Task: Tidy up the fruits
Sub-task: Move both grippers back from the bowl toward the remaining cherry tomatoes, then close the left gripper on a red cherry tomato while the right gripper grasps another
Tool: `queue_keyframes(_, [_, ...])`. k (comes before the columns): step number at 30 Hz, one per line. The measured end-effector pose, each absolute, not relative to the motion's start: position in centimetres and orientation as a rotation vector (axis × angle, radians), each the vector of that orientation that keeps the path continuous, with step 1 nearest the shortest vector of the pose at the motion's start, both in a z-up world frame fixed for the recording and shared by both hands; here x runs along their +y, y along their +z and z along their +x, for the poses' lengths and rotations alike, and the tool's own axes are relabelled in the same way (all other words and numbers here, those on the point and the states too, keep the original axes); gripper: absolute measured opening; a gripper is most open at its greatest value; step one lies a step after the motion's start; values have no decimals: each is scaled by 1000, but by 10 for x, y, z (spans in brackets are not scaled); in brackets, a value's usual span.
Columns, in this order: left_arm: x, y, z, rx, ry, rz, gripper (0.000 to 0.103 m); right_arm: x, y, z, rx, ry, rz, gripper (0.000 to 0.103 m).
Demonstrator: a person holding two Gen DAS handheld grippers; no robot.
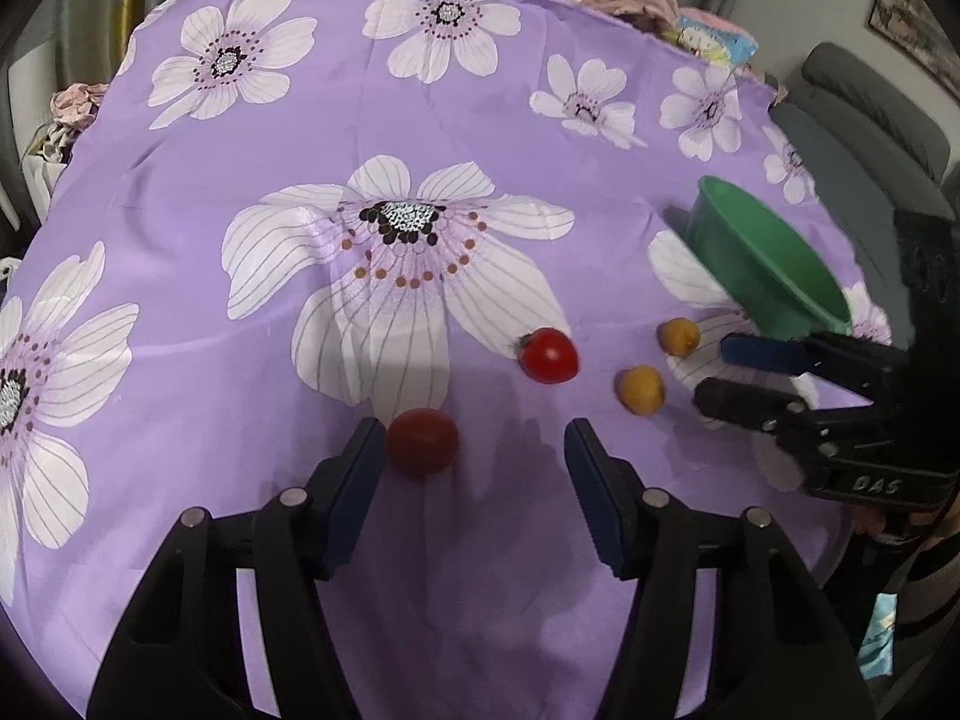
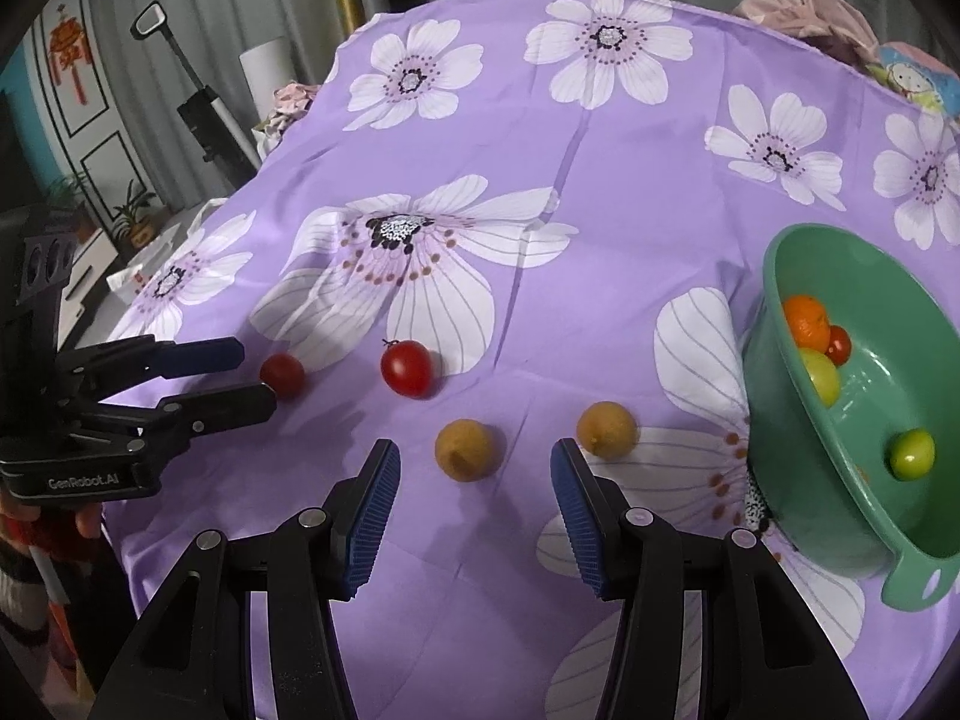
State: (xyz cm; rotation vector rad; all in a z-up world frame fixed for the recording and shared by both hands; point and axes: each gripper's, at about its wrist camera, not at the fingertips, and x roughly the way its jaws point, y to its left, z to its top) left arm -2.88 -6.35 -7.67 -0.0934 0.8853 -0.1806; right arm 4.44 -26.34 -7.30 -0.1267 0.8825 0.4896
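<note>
On the purple flowered cloth (image 1: pixel 240 138) lie two red tomatoes and two small tan fruits. My left gripper (image 1: pixel 474 447) is open; the dull red tomato (image 1: pixel 422 441) (image 2: pixel 282 374) sits just past its left fingertip. The shiny red tomato (image 1: pixel 549 355) (image 2: pixel 407 368) lies further out. My right gripper (image 2: pixel 474 468) is open, with one tan fruit (image 2: pixel 467 450) (image 1: pixel 641 389) just ahead between its fingertips and the other tan fruit (image 2: pixel 606 429) (image 1: pixel 678 335) beside its right fingertip. A green bowl (image 2: pixel 774 276) (image 1: pixel 720 228) at right holds an orange, a tomato and green fruits.
Bundled pink cloth (image 2: pixel 804 6) and a colourful packet (image 2: pixel 912 78) lie at the table's far edge. A grey sofa (image 1: pixel 870 108) stands beyond the table on the right. A vacuum (image 2: pixel 204 108) and curtains stand behind on the left.
</note>
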Motion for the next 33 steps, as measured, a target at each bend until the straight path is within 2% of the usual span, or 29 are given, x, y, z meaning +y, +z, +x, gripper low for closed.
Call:
queue_keyframes(3, [-65, -81, -24, 902, -167, -42, 56, -265, -74, 47, 891, 491, -129, 53])
queue_keyframes(11, [-64, -85, -16, 912, -163, 0, 53, -254, -76, 51, 896, 539, -138, 53])
queue_keyframes(14, [-65, -86, -14, 919, -156, 28, 48, -249, -75, 52, 890, 553, -148, 53])
queue_keyframes(16, [-66, -87, -13, 927, -156, 42, 42, -247, -75, 53, 887, 559, -147, 53])
queue_keyframes(21, [-69, -94, -9, 960, -139, 87, 34, -246, -76, 54, 893, 567, -141, 53])
queue_keyframes(24, [-70, -95, -8, 963, -133, 101, 34, -245, -76, 55, 896, 570, -141, 53])
queue_keyframes(26, [-68, -95, -7, 966, -135, 89, 28, -244, -77, 57, 898, 576, -137, 53])
queue_keyframes(33, [-67, -95, -7, 958, -152, 50, 28, -240, -81, 66, 923, 608, -93, 53])
